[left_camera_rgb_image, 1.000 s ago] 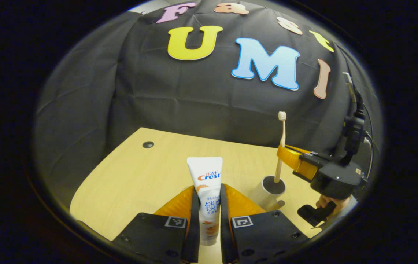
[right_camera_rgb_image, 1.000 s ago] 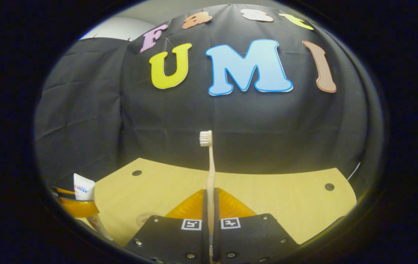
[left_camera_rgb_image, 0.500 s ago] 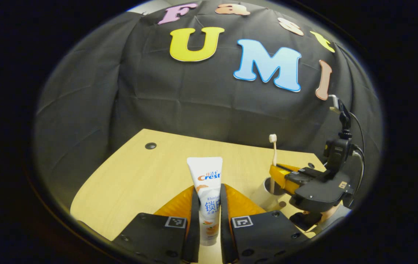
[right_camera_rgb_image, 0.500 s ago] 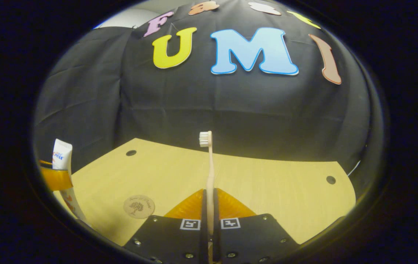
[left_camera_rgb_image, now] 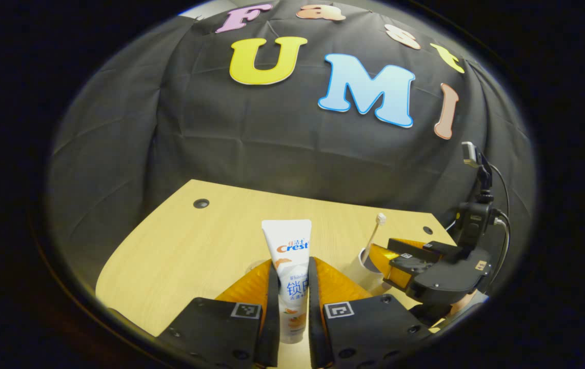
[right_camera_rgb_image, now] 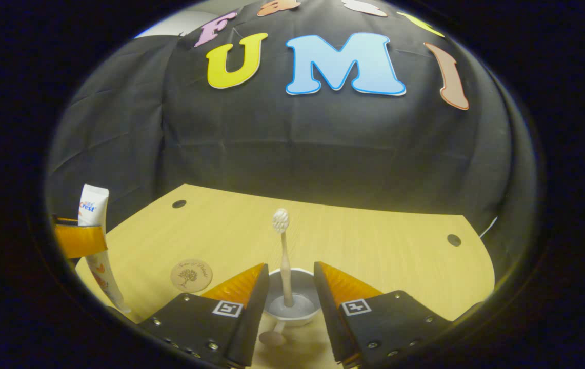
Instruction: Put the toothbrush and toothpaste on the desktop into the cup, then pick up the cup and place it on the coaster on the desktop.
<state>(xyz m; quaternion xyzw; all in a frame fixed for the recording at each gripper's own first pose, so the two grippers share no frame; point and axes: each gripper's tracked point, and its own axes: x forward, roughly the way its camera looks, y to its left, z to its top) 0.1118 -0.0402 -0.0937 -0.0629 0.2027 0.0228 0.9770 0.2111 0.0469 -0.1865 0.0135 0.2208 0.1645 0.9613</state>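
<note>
White toothpaste (left_camera_rgb_image: 289,277) sits clamped in our left gripper (left_camera_rgb_image: 289,307), while our right gripper (right_camera_rgb_image: 288,297) gapes around the cup (right_camera_rgb_image: 292,306) holding the toothbrush (right_camera_rgb_image: 283,256).

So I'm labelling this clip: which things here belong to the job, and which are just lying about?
Belong to the job:
toothpaste, held in the left gripper
toothbrush, standing in the cup
coaster
right gripper, open around the cup

Lying about:
nothing else on the desktop

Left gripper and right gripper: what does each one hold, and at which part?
The left gripper holds the toothpaste by its lower half. The right gripper holds nothing.
</note>
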